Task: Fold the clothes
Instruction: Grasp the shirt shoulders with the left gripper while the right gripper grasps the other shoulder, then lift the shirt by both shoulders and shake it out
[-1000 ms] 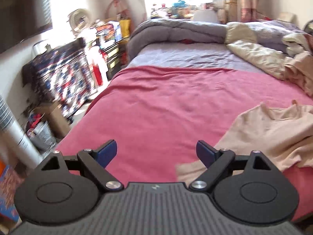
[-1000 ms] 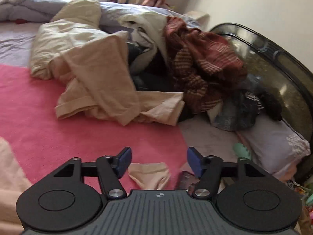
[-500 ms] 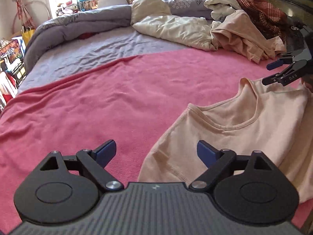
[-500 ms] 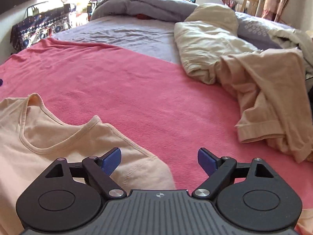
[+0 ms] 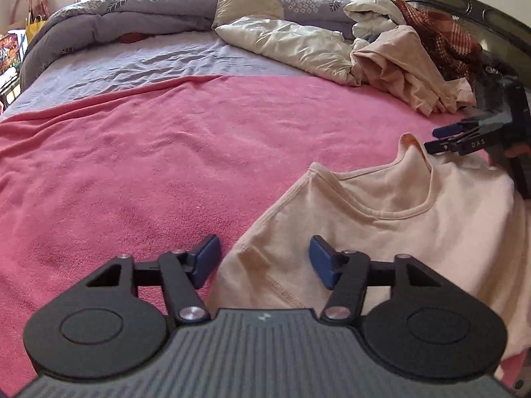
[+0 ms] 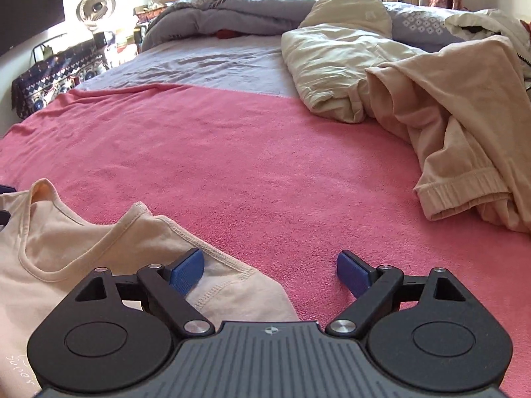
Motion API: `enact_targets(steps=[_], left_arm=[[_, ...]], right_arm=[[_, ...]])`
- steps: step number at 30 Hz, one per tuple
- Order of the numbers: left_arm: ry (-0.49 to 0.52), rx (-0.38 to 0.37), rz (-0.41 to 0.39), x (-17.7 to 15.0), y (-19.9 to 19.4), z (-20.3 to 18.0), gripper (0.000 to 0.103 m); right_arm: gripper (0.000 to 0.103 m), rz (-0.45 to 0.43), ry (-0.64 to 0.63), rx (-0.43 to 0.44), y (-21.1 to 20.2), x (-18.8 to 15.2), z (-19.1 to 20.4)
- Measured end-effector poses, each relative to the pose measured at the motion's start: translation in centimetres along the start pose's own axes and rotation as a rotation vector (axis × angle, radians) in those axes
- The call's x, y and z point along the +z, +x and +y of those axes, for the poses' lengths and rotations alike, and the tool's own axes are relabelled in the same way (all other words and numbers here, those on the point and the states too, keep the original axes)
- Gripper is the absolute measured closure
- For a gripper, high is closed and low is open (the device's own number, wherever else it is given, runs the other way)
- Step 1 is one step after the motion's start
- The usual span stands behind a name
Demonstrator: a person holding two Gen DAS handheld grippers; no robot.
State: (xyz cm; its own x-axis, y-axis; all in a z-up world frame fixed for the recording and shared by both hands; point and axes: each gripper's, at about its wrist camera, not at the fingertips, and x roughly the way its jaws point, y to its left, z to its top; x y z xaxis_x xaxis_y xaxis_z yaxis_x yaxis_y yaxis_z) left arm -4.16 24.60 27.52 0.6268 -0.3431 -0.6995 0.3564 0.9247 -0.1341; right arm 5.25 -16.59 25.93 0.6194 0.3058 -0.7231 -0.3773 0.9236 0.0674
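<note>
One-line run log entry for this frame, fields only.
stage: pre-grasp | garment: peach cotton top flat on pink blanket | left gripper: closing over sleeve edge, not pinched | right gripper: open at other shoulder

A top (image 5: 415,232) lies flat on the blanket (image 5: 149,165) at the lower right of the left wrist view, neckline toward the frame's top. The blanket covers the near part of the bed (image 5: 166,56). At the upper right, a heap of clothes (image 5: 405,66) sits on the bed, with a rolled quilt (image 5: 132,16) across the top behind it. In the right wrist view, a fan (image 6: 96,8) stands at the upper left, beyond the bed.
</note>
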Motion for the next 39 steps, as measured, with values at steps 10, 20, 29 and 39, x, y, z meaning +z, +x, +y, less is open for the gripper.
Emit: enact_targets(steps=[10,20,29,39], left_arm=[[-0.049,-0.063,0.006,-0.1,0.3,0.8,0.061],[-0.039,0.045,-0.011,0.4,-0.4,-0.9,0.102],[0.006,0.151,-0.154,3.1,-5.9,-4.0,0.103],[0.035,0.245,-0.473,8.2,-16.5,-9.9,0.103]], right_arm=[[0.015,0.044,-0.052,0.109,-0.9,-0.5,0.1],[0.094,-0.046,-0.082,-0.100,-3.7,0.1,3.3],[0.096,-0.290,-0.319,-0.323,-13.4,2.2,7.9],[0.096,-0.617,-0.482,-0.623,-28.2,3.6,12.9]])
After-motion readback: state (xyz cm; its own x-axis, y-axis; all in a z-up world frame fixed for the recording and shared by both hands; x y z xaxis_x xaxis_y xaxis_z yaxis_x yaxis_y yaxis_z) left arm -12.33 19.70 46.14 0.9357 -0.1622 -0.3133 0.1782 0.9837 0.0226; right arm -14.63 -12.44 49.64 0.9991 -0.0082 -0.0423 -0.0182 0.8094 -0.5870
